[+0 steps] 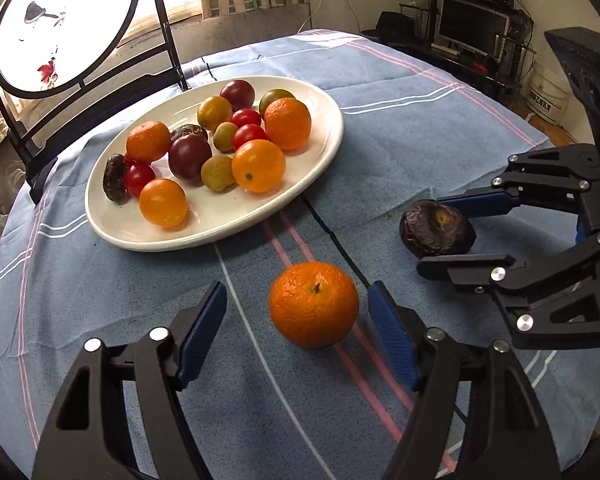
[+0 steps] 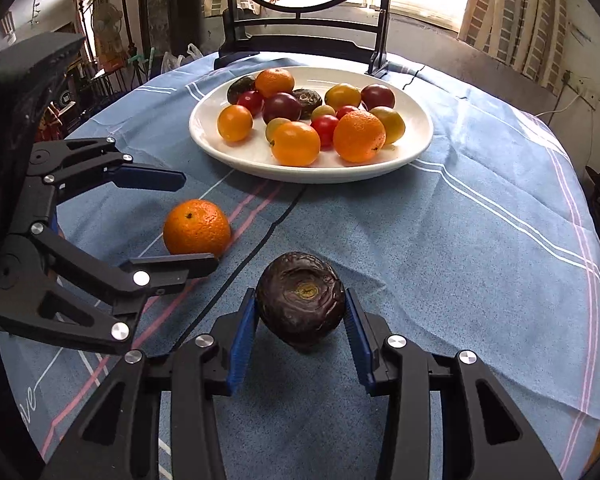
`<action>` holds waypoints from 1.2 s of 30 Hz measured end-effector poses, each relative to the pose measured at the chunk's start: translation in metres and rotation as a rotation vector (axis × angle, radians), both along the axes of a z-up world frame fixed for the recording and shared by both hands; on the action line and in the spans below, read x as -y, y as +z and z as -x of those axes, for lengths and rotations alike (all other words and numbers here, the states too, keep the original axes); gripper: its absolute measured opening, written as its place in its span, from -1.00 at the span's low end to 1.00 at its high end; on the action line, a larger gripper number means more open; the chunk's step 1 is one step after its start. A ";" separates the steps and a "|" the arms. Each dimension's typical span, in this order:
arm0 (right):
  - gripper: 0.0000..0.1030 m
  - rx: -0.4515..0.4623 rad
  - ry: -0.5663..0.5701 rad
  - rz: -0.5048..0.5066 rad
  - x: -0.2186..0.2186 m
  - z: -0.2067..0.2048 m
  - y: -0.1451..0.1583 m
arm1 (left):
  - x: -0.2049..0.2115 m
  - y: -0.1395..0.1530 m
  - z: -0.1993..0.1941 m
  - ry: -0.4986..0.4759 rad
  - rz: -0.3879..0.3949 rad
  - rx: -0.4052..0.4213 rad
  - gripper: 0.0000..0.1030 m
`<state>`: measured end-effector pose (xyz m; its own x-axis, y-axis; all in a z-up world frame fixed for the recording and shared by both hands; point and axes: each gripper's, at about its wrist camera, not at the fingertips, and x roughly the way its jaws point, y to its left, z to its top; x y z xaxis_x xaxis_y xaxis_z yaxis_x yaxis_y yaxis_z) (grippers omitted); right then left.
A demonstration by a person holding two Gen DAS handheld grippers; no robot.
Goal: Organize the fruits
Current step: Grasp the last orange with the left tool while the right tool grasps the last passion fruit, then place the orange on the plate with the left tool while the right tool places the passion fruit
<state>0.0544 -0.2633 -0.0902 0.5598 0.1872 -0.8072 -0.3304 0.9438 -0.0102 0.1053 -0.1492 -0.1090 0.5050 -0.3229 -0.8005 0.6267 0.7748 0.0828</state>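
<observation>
A mandarin orange (image 1: 314, 304) lies on the blue tablecloth between the open fingers of my left gripper (image 1: 298, 312), which do not touch it. It also shows in the right wrist view (image 2: 197, 227), with the left gripper (image 2: 192, 220) around it. A dark wrinkled passion fruit (image 2: 300, 304) sits between the pads of my right gripper (image 2: 300, 320), which is shut on it. It also shows in the left wrist view (image 1: 437, 230) inside the right gripper (image 1: 440, 236). A white oval plate (image 1: 300, 176) (image 2: 416, 148) farther back holds several oranges, tomatoes, plums and small green fruits.
A black-framed round painted screen (image 1: 60, 24) (image 2: 304, 8) stands on the table behind the plate. The tablecloth (image 1: 420, 140) has pink and white stripes and a black line. A monitor and shelves (image 1: 472, 28) stand past the table's far edge.
</observation>
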 end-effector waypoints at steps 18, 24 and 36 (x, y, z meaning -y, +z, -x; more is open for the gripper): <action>-0.16 0.026 0.096 -0.024 -0.039 0.024 0.020 | -0.040 0.044 0.015 0.132 0.040 0.118 -0.17; -0.16 0.024 0.125 -0.021 -0.056 0.026 0.023 | -0.051 0.050 0.012 0.167 0.053 0.125 -0.17; -0.16 0.031 0.148 -0.013 -0.067 0.006 0.031 | -0.052 0.052 -0.011 0.178 0.040 0.135 -0.17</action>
